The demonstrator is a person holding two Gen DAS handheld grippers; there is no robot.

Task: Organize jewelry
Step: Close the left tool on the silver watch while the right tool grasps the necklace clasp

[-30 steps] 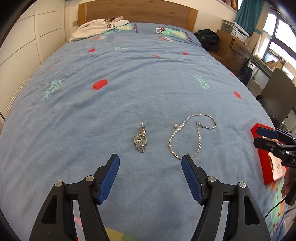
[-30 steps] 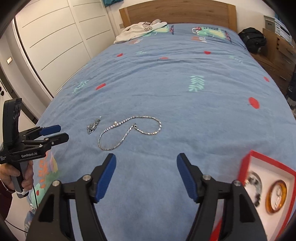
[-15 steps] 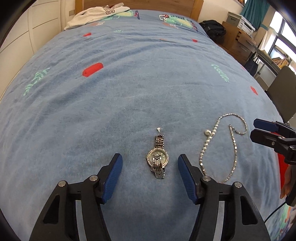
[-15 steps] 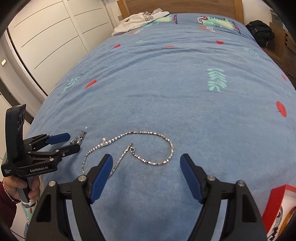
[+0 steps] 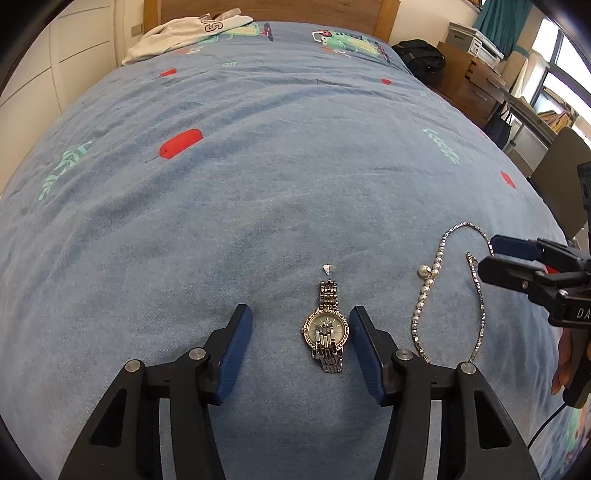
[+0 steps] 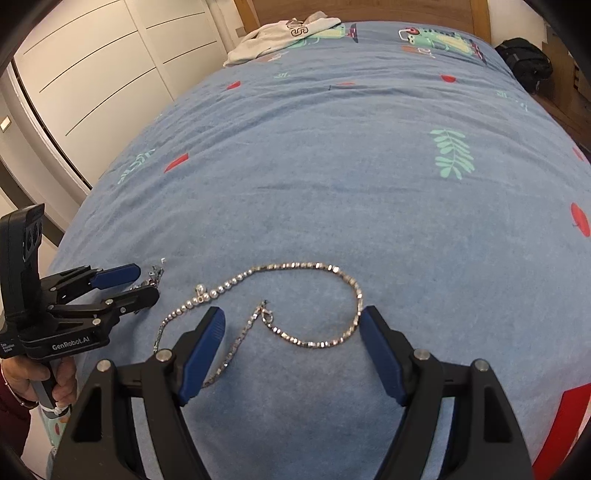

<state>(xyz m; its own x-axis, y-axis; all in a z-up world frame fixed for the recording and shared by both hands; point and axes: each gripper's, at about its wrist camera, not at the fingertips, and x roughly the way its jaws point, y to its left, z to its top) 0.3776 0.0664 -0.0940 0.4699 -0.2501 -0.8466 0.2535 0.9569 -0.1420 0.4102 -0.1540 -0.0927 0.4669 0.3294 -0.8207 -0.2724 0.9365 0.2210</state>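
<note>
Lying flat on the blue bed cover (image 5: 280,192), the silver watch (image 5: 327,330) sits between the two blue pads of the left tongs (image 5: 300,334), nearer the right-hand pad than the other. Left tongs: jaws have just been closing, now at a middling gap; pads clear of the watch, a sliver of cover showing on each side. A small pale scrap (image 5: 327,268) lies just beyond the watch strap.

Beaded necklace (image 6: 295,306) spread in a loose loop on the cover, to the right of the watch. Right tongs (image 6: 291,326) stand wide over it, one pad either side of the loop; clasp end and a stretch of chain lie in the gap. Pads do not press the chain, though the right-hand pad is just beside the loop's curve.

Red box (image 6: 569,417), edge only, at the lower right of the right wrist view. A hand (image 6: 44,380) grips the left handle. Pale garment (image 5: 184,31) by the wooden headboard (image 5: 273,9).
</note>
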